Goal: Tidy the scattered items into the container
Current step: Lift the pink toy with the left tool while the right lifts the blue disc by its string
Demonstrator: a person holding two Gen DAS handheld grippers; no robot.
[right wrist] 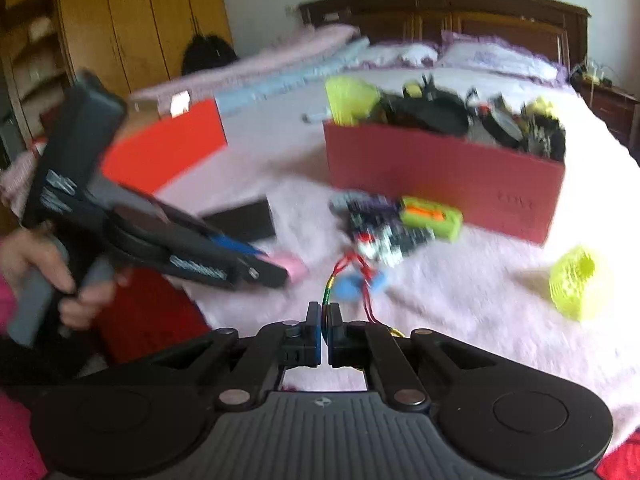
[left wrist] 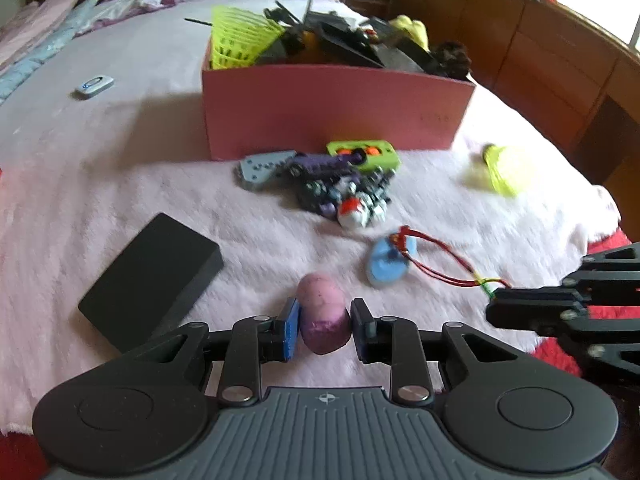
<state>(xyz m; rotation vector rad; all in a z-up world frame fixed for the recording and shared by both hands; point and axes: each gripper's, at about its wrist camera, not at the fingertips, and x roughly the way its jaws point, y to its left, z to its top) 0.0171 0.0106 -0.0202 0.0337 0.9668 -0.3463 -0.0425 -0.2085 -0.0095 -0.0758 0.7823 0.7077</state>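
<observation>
We work over a bed spread with a fluffy pink blanket (left wrist: 100, 200), a wooden headboard and wardrobe behind. Going left to right: a black slab (left wrist: 152, 280) lies flat at the left. Next, our left gripper (left wrist: 325, 330) has its jaws closed against the sides of a pink-purple oval lump (left wrist: 322, 316), whose long axis runs forward along the fingers, toward the box. Ahead sits the pink box (left wrist: 332, 116), already heaped with dark odds and a yellow-green basket, and a toy pile (left wrist: 340, 188) lies just in front of it. Right of the lump rests a blue charm (left wrist: 390, 260) on a red cord; our right gripper (right wrist: 325, 334) appears pinched on that cord's end. Farthest right, a yellow-green mesh piece (left wrist: 500, 168) lies apart.
</observation>
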